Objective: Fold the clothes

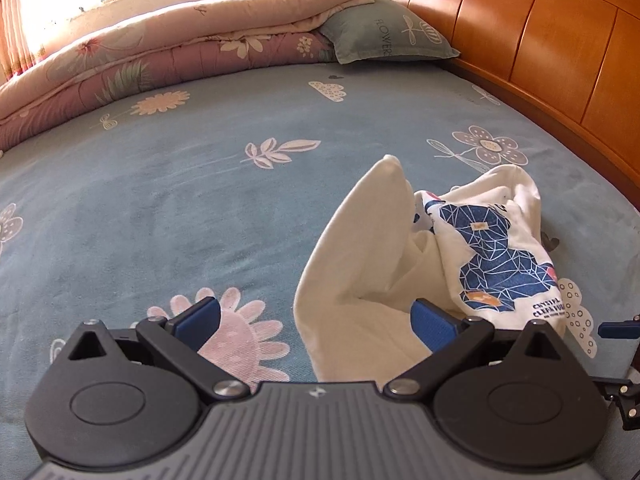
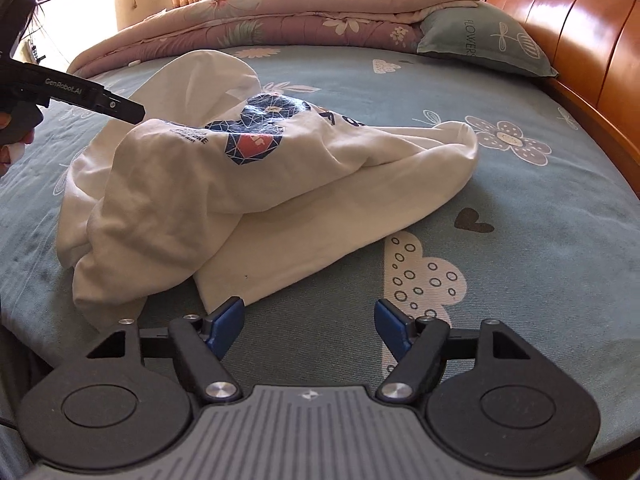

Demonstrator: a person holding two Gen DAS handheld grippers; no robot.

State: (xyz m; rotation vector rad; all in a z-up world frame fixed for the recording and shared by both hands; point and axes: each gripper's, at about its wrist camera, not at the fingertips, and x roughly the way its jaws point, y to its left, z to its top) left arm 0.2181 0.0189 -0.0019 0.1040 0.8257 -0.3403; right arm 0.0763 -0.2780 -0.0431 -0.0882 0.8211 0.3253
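Crumpled white cotton T-shirt with blue geometric print (image 2: 256, 184) on the teal floral bedsheet (image 1: 160, 208); left gripper (image 1: 316, 320) and right gripper (image 2: 310, 320), both released, 2 blue-padded jaws apart, grasping nothing.

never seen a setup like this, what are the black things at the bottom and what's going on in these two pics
No robot arm here: a person holds a pair of hand-held tongs in each hand, each with a camera looking forward along its fingers. The black parts with blue pads are those tongs.

One picture is from the left tongs. They stand open, and part of a crumpled white T-shirt with a blue print lies between the pads, not pinched.

The other is from the right tongs, open over bare bedsheet, the shirt's edge just beyond. At its left edge the left tongs show from outside.

The shirt lies unfolded on a blue flowered bed. Behind are folded quilts, a green pillow and a wooden headboard. Nothing is held.
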